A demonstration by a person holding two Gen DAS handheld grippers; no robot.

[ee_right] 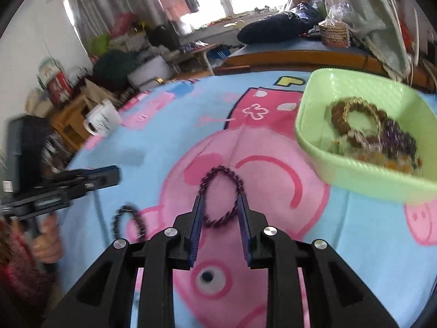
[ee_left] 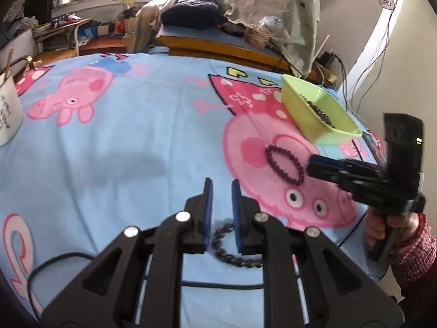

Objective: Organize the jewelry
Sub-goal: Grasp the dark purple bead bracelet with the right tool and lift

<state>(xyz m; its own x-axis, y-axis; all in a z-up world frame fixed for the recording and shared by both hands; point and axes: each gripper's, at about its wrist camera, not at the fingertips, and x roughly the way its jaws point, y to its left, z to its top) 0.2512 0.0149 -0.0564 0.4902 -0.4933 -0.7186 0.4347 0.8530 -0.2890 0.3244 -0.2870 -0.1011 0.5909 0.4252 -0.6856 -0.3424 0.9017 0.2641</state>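
Note:
A purple bead bracelet (ee_right: 221, 195) (ee_left: 284, 168) lies flat on the pink pig print of the blue cloth. My right gripper (ee_right: 221, 199) (ee_left: 311, 165) hovers just short of it, jaws apart, the bracelet showing through the gap with nothing pressed. A black bead bracelet (ee_left: 235, 257) (ee_right: 128, 224) lies on the cloth under my left gripper (ee_left: 221, 184) (ee_right: 116, 176), whose pads stand a narrow gap apart and grip nothing. A green tray (ee_left: 308, 125) (ee_right: 368, 183) at the far right holds several bracelets.
A white mug (ee_left: 8, 109) (ee_right: 102, 120) stands at the cloth's left edge. A black cable (ee_left: 54, 259) runs over the near cloth. A person's hand in a red checked sleeve (ee_left: 409, 246) holds the right gripper. Cluttered furniture lies beyond the bed.

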